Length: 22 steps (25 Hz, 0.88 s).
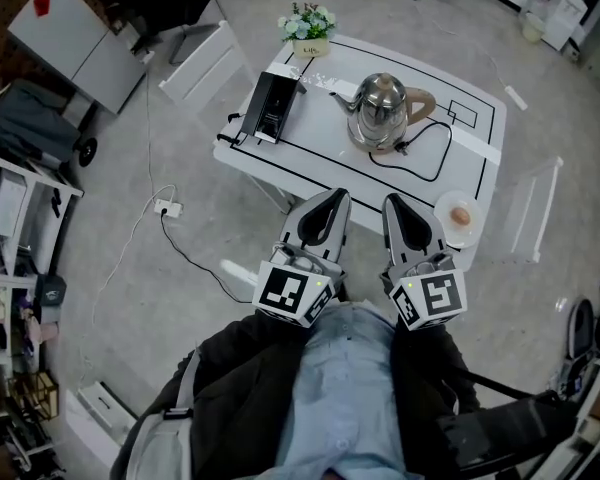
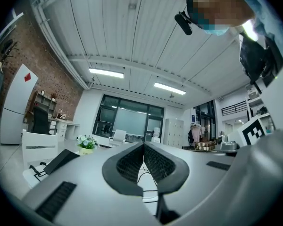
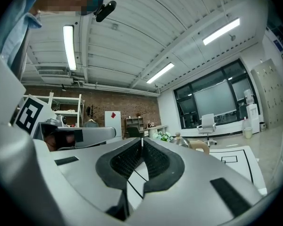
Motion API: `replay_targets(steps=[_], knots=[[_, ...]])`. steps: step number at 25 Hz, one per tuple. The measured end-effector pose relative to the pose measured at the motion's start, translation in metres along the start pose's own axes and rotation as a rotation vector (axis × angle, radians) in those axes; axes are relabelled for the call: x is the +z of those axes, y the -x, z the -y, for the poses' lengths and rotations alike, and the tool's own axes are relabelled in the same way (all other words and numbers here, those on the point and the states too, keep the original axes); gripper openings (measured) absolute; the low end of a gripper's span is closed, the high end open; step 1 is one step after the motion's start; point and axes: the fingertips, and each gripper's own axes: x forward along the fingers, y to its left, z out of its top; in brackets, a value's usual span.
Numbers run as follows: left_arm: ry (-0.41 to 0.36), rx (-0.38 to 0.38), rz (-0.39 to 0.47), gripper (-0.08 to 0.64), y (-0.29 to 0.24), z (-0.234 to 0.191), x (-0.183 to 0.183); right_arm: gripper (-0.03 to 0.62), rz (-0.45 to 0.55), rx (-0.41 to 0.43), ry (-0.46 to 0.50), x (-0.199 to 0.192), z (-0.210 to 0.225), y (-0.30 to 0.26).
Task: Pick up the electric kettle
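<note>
Half the kettle (image 3: pixel 181 142) hidden behind right gripper (image 3: pixel 142 140), jaws together, empty

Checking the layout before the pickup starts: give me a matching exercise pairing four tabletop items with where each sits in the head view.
Things:
1. electric kettle
2. potted flowers
3. flat black device
4. plate

Places:
A. near corner of the table, at the view's right
B. far corner of the table
C. middle of the table
D. table edge at the view's left

Pairs: 1-C, 2-B, 3-D, 4-A
</note>
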Motion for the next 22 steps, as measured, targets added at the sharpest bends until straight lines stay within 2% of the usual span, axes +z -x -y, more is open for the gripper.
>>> replay_targets(steps=[10, 19, 22], knots=[[0.006, -0.051, 0.028, 0.009, -0.023, -0.019, 0.013, 0.018, 0.003, -0.057, 0.026, 0.011, 0.012, -0.023], [0.021, -0.038, 0.003, 0.009, -0.048, -0.026, 0.003, 0.018, -0.009, -0.088, -0.005, 0.009, 0.038, -0.033], [0.019, -0.028, -0.01, 0.009, -0.064, -0.029, -0.001, 0.018, -0.013, -0.067, -0.009, 0.005, 0.053, -0.045]])
